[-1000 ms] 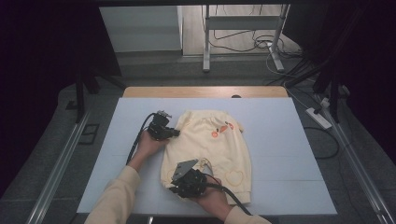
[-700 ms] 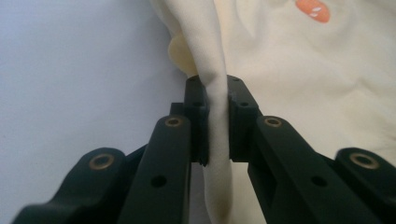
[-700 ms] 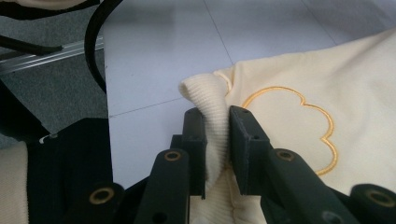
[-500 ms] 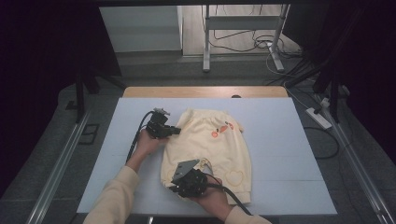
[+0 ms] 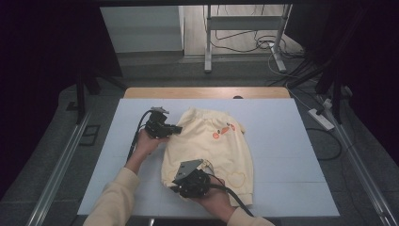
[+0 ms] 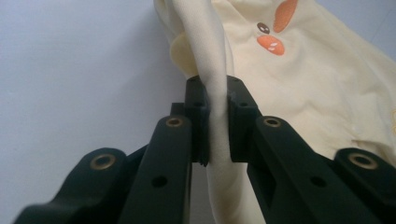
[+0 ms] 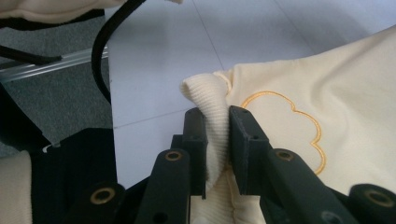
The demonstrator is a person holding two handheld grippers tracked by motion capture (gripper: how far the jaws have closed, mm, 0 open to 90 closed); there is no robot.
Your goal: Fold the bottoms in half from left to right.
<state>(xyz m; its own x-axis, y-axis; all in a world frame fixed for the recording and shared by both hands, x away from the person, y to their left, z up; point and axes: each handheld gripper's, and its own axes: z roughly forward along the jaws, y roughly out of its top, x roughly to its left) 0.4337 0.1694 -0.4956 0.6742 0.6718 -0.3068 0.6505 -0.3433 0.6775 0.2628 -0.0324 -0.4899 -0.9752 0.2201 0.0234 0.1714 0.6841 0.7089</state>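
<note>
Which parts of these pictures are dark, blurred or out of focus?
High view: evenly lit white table, dark surroundings. Left gripper view: the near black jaws and the pinched fold of the pale yellow sweatshirt look soft. Right gripper view: the sweatshirt's ribbed cuff is fairly sharp, with soft shadows.

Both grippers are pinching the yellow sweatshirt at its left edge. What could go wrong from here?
1. The left gripper is clamped on only a thin fold of the yellow sweatshirt; a pull could slip it out.
2. The right gripper is clamped on the ribbed cuff near its edge, so that hold may slide off too.
3. The right gripper's cable lies across the sweatshirt's near hem and could drag or snag the cloth.
</note>
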